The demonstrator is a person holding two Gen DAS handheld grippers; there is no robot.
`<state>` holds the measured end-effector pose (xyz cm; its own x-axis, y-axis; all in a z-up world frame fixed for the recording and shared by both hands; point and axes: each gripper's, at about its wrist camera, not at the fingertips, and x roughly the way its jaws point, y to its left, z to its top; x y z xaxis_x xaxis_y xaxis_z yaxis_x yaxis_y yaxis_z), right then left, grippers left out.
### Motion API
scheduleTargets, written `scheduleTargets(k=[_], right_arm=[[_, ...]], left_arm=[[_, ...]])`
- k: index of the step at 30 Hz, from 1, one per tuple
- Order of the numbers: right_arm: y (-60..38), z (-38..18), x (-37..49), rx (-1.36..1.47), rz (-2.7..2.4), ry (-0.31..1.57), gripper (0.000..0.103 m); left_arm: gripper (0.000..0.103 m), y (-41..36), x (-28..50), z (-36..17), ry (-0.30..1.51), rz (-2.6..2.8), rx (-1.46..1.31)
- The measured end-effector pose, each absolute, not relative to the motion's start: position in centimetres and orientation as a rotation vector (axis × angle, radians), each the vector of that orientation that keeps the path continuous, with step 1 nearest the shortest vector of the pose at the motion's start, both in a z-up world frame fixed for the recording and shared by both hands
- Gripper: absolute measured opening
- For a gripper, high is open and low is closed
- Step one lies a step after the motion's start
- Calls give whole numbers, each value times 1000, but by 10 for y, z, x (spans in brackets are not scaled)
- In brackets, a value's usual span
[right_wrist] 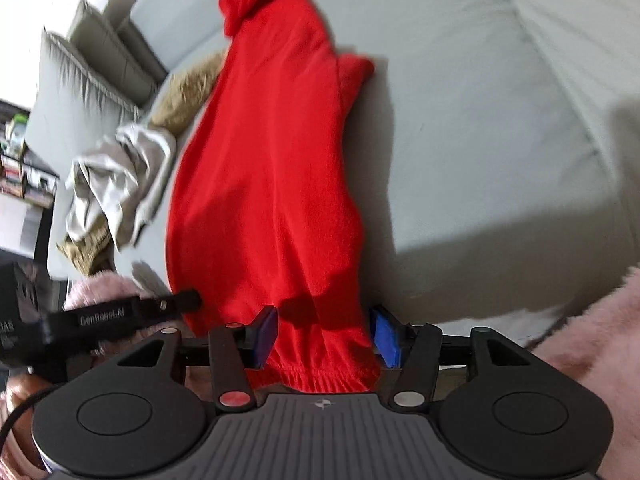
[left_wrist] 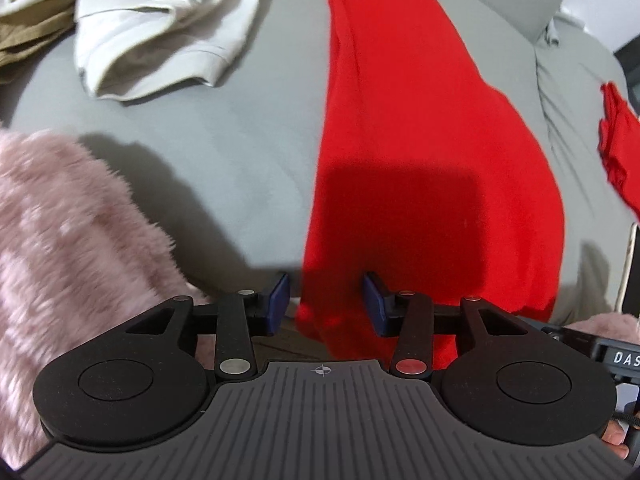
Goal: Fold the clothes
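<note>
A long red garment [left_wrist: 400, 140] lies stretched over the grey bed sheet [left_wrist: 220, 152], its near end hanging over the bed's edge. My left gripper [left_wrist: 326, 292] stands open at that edge; the red cloth's left border runs between its blue pads [left_wrist: 280, 292] without being pinched. In the right wrist view the same red garment [right_wrist: 272, 160] ends in a gathered elastic hem between the blue pads [right_wrist: 386, 340] of my right gripper [right_wrist: 326, 332], which is open and loose around it. The left gripper's body [right_wrist: 120, 312] shows just left of it.
A crumpled white garment [left_wrist: 160, 28] lies on an olive one [left_wrist: 24, 40] at the far left of the bed. Pink fluffy fabric [left_wrist: 60, 240] fills the near left. Another red piece [left_wrist: 616, 140] sits at the right edge. Grey pillows [right_wrist: 100, 40] and a shelf [right_wrist: 20, 160] stand beyond.
</note>
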<state>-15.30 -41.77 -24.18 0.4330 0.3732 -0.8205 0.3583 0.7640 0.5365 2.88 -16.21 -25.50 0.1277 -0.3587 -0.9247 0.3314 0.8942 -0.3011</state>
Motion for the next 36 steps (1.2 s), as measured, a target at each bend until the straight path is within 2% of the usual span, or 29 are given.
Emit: scheduleTargets(k=[5, 7, 8, 11, 13, 16, 21, 26, 33, 36], right_arm=[[-414, -247, -149, 722, 36, 1181, 52], [-413, -248, -149, 723, 42, 1189, 52], [-412, -249, -149, 722, 46, 1195, 52], [-409, -248, -149, 694, 42, 1198, 48], [-408, -248, -149, 685, 22, 1205, 28], [-407, -239, -155, 679, 16, 1197, 13], [-399, -215, -162, 628, 26, 1166, 11], [-413, -193, -174, 783, 5, 1129, 11], [-423, -166, -165, 947, -21, 1097, 12], [-424, -156, -157, 990, -12, 1081, 12]], left_arm=[[47, -174, 26, -273, 1479, -568, 40], [45, -180, 25, -276, 1477, -568, 82], [43, -182, 24, -276, 1476, -572, 91], [29, -189, 21, -279, 1477, -598, 116], [16, -191, 17, -276, 1463, -620, 133], [7, -188, 11, -268, 1451, -639, 150], [6, -170, 6, -246, 1434, -685, 83], [6, -153, 6, -226, 1465, -689, 3], [6, -112, 22, -196, 1582, -648, -298], [6, -120, 30, -192, 1591, -644, -381]])
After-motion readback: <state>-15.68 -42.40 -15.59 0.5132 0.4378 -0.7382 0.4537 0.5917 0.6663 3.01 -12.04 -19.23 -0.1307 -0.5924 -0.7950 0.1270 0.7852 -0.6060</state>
